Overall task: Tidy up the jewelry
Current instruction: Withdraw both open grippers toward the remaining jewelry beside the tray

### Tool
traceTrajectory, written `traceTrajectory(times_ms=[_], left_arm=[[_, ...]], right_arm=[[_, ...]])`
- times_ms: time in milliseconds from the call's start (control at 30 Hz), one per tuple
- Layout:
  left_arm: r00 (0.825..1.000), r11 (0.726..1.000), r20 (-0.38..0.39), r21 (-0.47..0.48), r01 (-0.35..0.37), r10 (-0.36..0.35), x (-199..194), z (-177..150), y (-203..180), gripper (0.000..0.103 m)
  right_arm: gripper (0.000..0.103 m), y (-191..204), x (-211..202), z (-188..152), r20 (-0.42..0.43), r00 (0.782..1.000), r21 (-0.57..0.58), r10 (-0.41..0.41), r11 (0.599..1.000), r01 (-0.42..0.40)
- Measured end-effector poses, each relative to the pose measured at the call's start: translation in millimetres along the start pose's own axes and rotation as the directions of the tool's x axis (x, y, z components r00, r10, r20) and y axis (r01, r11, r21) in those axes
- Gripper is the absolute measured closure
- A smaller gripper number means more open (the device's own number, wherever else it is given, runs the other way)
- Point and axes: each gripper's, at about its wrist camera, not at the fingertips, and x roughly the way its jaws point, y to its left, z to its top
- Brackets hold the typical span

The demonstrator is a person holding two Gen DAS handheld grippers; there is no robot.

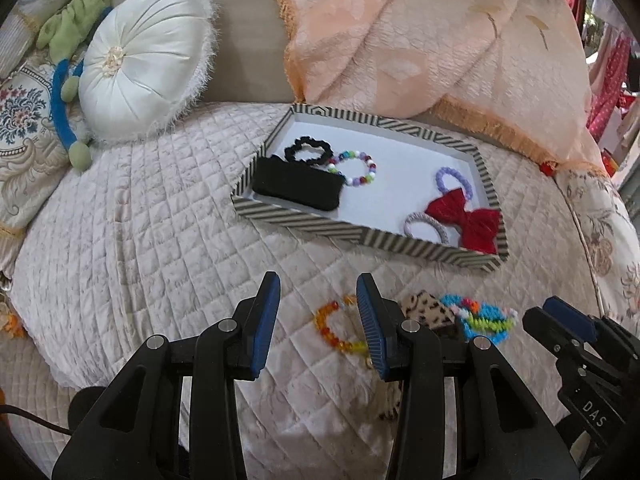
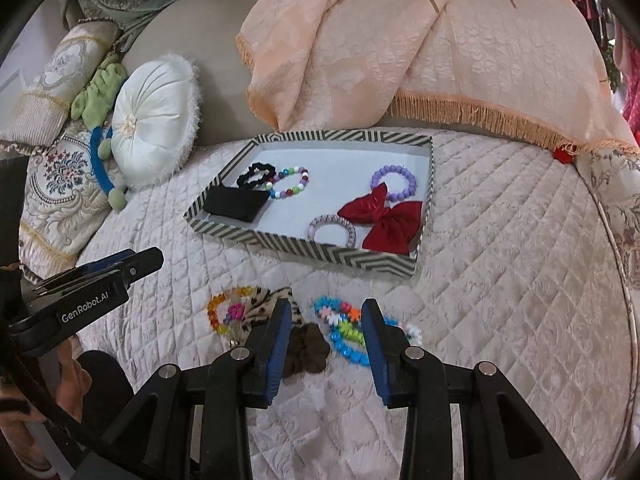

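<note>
A striped tray (image 1: 304,225) (image 2: 304,246) sits on the quilted bed. It holds a black pouch (image 1: 298,189), a black scrunchie (image 1: 308,151), a multicolour bead bracelet (image 1: 354,168), a purple bead bracelet (image 2: 394,181), a red bow (image 2: 380,216) and a pink coil tie (image 2: 332,229). In front of the tray lie an orange bead bracelet (image 1: 332,326) (image 2: 224,308), a leopard scrunchie (image 1: 426,310) (image 2: 264,302), a brown scrunchie (image 2: 306,350) and a blue flower-bead bracelet (image 1: 482,318) (image 2: 340,328). My left gripper (image 1: 318,292) is open above the orange bracelet. My right gripper (image 2: 326,316) is open over the blue bracelet.
A white round cushion (image 1: 144,60) and a green-and-blue plush toy (image 1: 68,92) lie at the back left. A peach fringed cloth (image 1: 420,40) drapes behind the tray. Patterned pillows (image 1: 24,128) line the left edge.
</note>
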Motion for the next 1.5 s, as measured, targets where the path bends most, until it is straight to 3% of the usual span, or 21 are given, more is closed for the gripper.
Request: traceTrajectory(times_ms=[1100,1500], left_arm=[[0.999,0.999,-0.051,0.039,0.008,-0.006,-25,-48,-4,0.064],[0.987,0.996,-0.14,-0.024,0.08,-0.083,-21,-64,26,0.064]], right_arm=[[0.058,0,-33,-29,0.011,1.0,0.005,-0.023,1.0,0.023],[0.054,-13,-36,-41,-0.011,0.999,0.024,-0.039,0.999,0.04]])
